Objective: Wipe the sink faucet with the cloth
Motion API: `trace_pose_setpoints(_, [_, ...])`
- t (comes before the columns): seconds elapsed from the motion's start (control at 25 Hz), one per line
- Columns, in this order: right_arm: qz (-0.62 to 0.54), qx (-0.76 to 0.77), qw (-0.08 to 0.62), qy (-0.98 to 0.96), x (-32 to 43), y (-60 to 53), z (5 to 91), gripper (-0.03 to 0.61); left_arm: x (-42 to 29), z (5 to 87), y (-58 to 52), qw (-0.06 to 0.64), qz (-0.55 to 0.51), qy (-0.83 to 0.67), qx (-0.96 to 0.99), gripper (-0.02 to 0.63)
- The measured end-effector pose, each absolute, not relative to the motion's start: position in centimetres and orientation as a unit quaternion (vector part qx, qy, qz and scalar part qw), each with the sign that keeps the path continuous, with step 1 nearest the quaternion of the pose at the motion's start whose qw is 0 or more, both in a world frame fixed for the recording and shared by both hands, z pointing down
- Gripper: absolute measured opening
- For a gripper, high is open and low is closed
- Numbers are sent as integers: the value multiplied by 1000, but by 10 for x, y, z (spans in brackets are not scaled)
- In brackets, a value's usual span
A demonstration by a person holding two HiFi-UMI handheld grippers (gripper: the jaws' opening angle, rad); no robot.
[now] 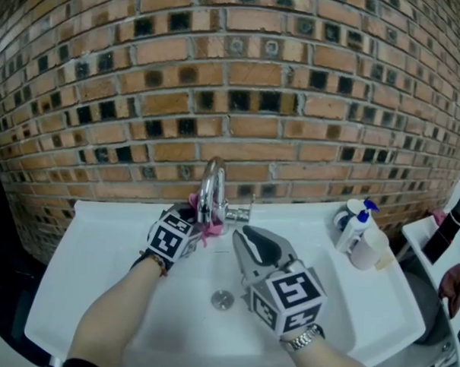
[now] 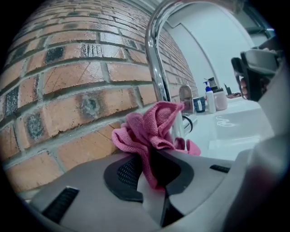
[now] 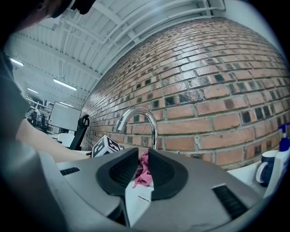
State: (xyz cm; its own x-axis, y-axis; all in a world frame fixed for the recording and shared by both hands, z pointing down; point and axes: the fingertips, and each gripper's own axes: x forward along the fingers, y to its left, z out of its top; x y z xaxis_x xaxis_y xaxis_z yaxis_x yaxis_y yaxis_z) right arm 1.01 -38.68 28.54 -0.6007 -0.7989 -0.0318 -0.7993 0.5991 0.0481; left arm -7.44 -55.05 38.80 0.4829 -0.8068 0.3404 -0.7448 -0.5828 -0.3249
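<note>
Far L: white counter point(image 1: 98, 234) w/ a sink point(image 1: 163, 320) sunk into it, brick wall point(image 1: 233, 103) behind. The person's L forearm reaches up over the basin. L tool point(image 2: 152, 156) sits at the faucet's L side, marker cube up, tipped a bit down twd the wall. Its jaws are nearly together and clamped on a pink cloth point(image 2: 152, 124). One fold is pinched btwn the dark pads and the rest bunches out past the tips. The bunch presses vs the lower stem of the faucet point(image 2: 156, 63), just above its base, on the L/front side, and some of it laps round the chrome.

Centre: faucet is a chrome gooseneck, upright at the back-middle of the sink, w/ the spout curving fwd over the basin. A small lever point(image 1: 242, 214) sticks out to its R. Below, in the basin floor, is the drain point(image 1: 222, 299), uncovered.

R of centre: R tool point(image 3: 142, 156) hangs over the basin, abt level, aimed at the faucet but apart from it. Its jaws stand a narrow slit apart w/ nothing btwn the pads; cloth and faucet show thru the gap, further off. There's a watch point(image 1: 305, 340) on that wrist.

Far R, back corner of the counter: a pump bottle point(image 1: 355, 221) w/ a blue top and a white bottle point(image 1: 370, 250) just beside it. R tool view also shows a mug point(image 3: 266, 171) there.
</note>
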Motion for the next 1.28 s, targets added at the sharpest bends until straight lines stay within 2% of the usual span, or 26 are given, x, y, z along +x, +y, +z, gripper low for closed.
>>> trace_pose_setpoints(0.84, [24,-457,-2,889,14,-390,290,67,-81,410,-526,66,-272,443,-852,61])
trace_pose_setpoints(1.28, [21,-454,-5,891,13,-390,294,67,-79,408,-505,100,-292,430,-848,63])
